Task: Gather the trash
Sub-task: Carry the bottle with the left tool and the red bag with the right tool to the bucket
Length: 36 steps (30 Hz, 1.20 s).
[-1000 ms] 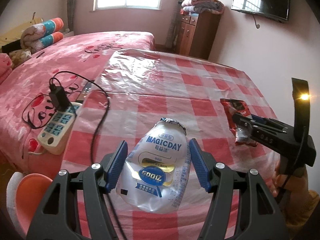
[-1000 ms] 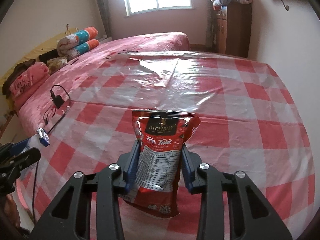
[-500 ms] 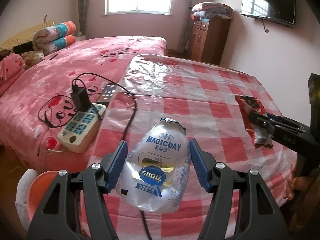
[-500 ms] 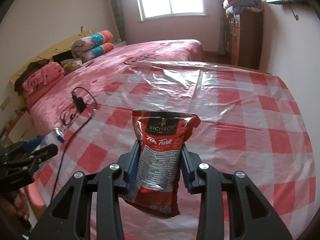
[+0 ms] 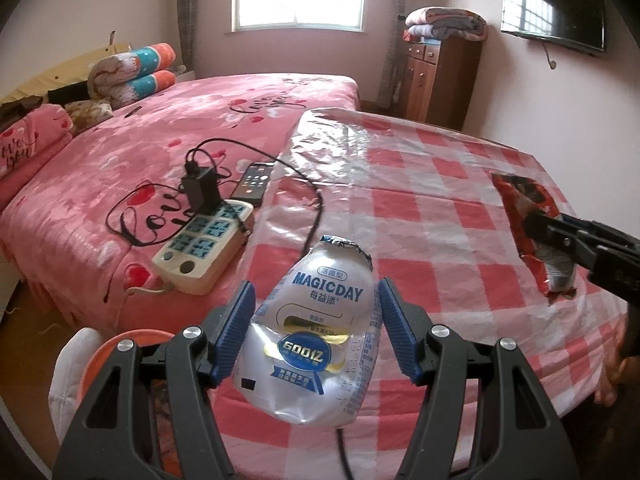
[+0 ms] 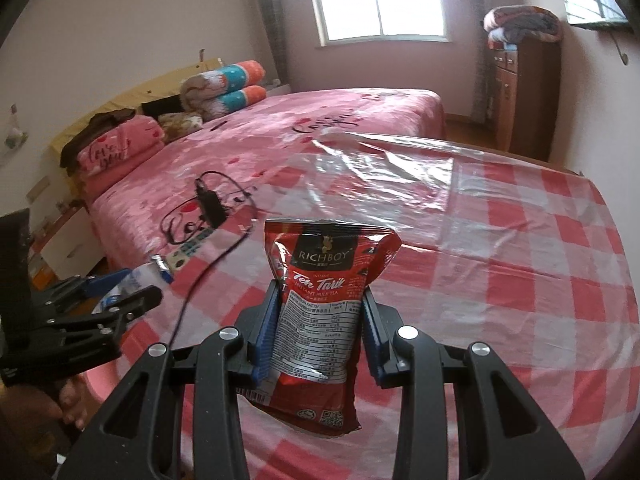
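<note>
Landmark: the table [image 5: 452,216], under a red-and-white check cloth with clear plastic over it, standing against the pink bed [image 5: 168,152].
Left gripper [image 5: 316,330]: clamped on a crushed white MAGICDAY bottle [image 5: 320,336], blue pads pressed to both sides, foil cap pointing away; held over the table's near left corner.
Right gripper [image 6: 320,320]: clamped on a red RICHBOY sachet [image 6: 324,292], upright between the pads, print side to the camera; held over the near part of the table.
Cross view: from the left wrist the sachet [image 5: 536,232] shows at the table's right edge, in the black tongs; from the right wrist the bottle [image 6: 140,276] shows off the table's left side.
Beside the table: a power strip [image 5: 204,248] with a black charger [image 5: 200,192] and a remote [image 5: 254,182] lie on the bed at the table's left edge; a black cable runs across the table corner.
Below the corner: an orange bin [image 5: 116,348] with a white liner.
Change: both grips are unchanged over the last second; both views have drawn back from the table, so more bed and bin rim show on the left, and both items sit higher against the cloth.
</note>
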Each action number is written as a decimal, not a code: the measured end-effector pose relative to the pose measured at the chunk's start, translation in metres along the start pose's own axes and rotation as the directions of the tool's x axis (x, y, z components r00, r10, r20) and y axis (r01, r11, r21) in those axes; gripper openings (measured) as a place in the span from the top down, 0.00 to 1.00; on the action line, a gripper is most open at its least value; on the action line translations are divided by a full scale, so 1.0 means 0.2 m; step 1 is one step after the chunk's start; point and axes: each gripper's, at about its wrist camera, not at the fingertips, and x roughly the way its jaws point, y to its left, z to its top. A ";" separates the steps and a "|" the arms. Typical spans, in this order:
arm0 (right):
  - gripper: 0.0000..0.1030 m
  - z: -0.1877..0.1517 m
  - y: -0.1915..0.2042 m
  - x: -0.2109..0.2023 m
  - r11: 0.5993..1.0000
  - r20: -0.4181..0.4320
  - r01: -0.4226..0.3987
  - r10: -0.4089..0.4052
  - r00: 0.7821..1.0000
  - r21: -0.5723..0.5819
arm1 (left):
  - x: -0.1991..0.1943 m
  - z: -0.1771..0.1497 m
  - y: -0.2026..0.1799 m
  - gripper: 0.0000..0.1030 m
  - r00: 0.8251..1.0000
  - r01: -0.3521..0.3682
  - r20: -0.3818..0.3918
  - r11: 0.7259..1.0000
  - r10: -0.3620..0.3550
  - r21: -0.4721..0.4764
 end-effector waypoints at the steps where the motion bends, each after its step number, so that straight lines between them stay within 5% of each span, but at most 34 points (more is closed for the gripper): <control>1: 0.63 0.00 0.02 0.00 1.000 0.000 -0.004 0.004 1.000 -0.006 | 0.00 -0.01 0.02 0.38 1.000 -0.007 -0.001 1.000 0.007 -0.002; 19: 0.63 0.00 0.48 0.08 0.971 -0.086 -0.204 0.195 0.977 -0.124 | -0.05 -0.16 0.36 0.38 0.990 -0.134 -0.045 0.987 0.131 -0.084; 36: 0.63 -0.04 1.01 0.24 0.887 -0.226 -0.398 0.348 0.910 -0.235 | -0.04 -0.43 0.72 0.38 0.960 -0.261 -0.158 0.947 0.233 -0.186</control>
